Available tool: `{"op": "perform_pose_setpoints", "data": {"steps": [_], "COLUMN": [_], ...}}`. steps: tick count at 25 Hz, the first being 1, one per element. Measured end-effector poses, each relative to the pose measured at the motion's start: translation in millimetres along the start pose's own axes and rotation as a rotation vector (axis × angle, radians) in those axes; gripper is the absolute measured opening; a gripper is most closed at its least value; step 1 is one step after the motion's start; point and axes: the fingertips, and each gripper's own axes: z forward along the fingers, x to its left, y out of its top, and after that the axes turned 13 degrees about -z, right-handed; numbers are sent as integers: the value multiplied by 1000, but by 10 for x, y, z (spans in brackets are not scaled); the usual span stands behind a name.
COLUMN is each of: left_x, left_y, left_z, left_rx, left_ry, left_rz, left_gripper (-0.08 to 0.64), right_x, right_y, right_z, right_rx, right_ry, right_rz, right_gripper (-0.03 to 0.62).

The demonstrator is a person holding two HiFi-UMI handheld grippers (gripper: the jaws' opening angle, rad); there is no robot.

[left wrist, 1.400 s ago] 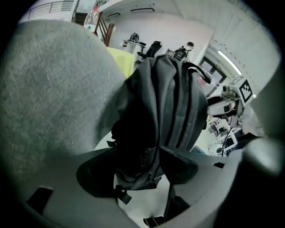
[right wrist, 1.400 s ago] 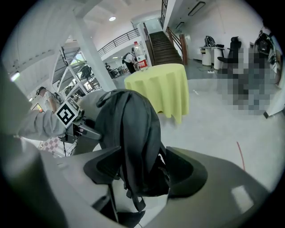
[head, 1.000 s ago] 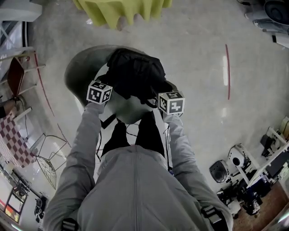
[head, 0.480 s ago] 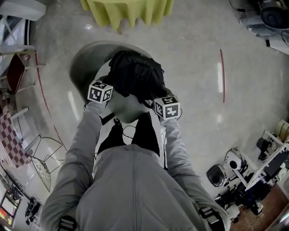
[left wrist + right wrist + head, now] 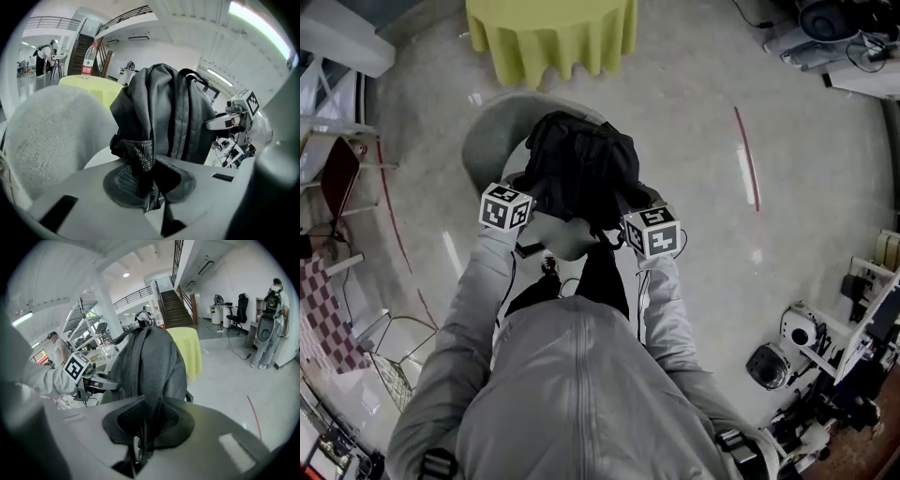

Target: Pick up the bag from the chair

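A black backpack (image 5: 581, 169) hangs between my two grippers over the grey round chair (image 5: 492, 141). In the left gripper view the bag (image 5: 164, 112) stands upright against the chair's fuzzy back (image 5: 51, 136). My left gripper (image 5: 150, 197) is shut on a mesh shoulder strap (image 5: 140, 157). My right gripper (image 5: 140, 437) is shut on the other mesh strap (image 5: 147, 413) of the bag (image 5: 150, 362). In the head view the left gripper (image 5: 523, 199) and the right gripper (image 5: 633, 217) flank the bag's near side. Whether the bag's bottom touches the seat is hidden.
A table with a yellow cloth (image 5: 548, 33) stands just beyond the chair, with a water bottle (image 5: 88, 60) on it. A red floor line (image 5: 745, 159) runs at the right. Equipment (image 5: 806, 347) crowds the lower right, wire racks (image 5: 384, 375) the lower left. A person (image 5: 269, 324) stands far right.
The bag and both grippers have drawn a little toward me, baring more of the chair's far left side. Both grippers stay shut on the straps. More of the yellow table shows.
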Motion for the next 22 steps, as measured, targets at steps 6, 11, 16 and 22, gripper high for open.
{"op": "perform_pose_setpoints", "data": {"steps": [6, 11, 16, 22], "left_x": [-432, -652, -911, -1121], "left_y": [175, 384, 579, 727], "left_z": [-625, -1203, -1708, -2267], "left_rx": [-122, -235, -325, -418], "left_ry": [-44, -75, -96, -93], "left_rz": [94, 172, 211, 327], "left_gripper": [43, 41, 41, 40], "right_x": [327, 662, 940, 1219], "right_y": [320, 685, 1058, 1336], "right_z": [-680, -1111, -1575, -1903], "right_rx": [-134, -233, -319, -346], "right_ry": [-50, -115, -135, -242], "right_rz": [9, -39, -68, -113], "right_gripper": [43, 44, 43, 43]}}
